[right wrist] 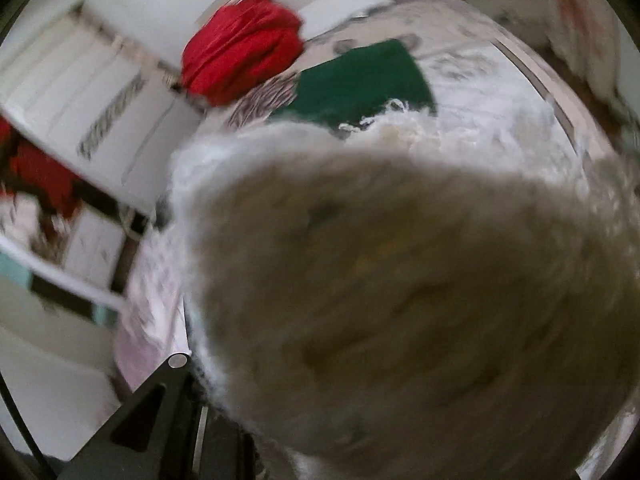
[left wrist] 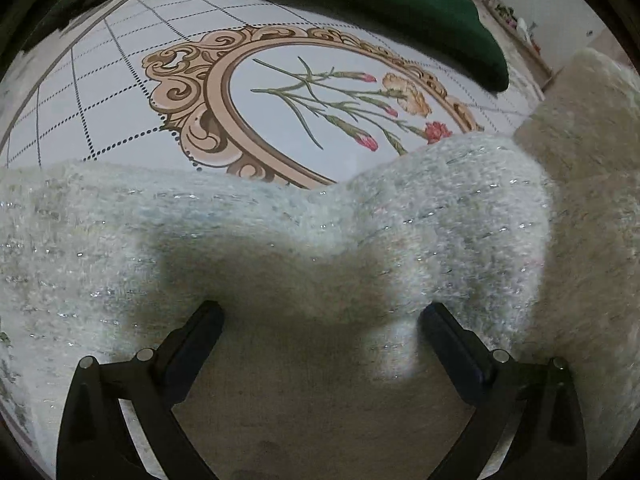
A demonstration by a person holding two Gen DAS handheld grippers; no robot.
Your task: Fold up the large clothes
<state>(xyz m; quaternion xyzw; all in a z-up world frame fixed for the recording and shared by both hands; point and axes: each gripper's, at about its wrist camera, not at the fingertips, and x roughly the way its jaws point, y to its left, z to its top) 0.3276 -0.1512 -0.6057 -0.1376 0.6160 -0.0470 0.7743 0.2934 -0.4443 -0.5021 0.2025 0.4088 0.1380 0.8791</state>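
Observation:
A fluffy white knit garment [left wrist: 280, 232] with silver threads lies across the patterned bedspread [left wrist: 120, 92] in the left wrist view. My left gripper [left wrist: 320, 316] is open just above it, fingers [left wrist: 200, 336] spread wide, holding nothing. In the blurred right wrist view the same fluffy garment [right wrist: 400, 280] hangs bunched right against the camera and hides most of my right gripper; only its left finger base [right wrist: 160, 400] shows, so the grip itself is hidden.
A folded dark green garment [left wrist: 400, 4] with white stripes lies at the far side of the bed, also in the right wrist view [right wrist: 360, 84]. A red garment [right wrist: 240, 64] lies beyond it. A white wardrobe [right wrist: 100, 92] stands at left.

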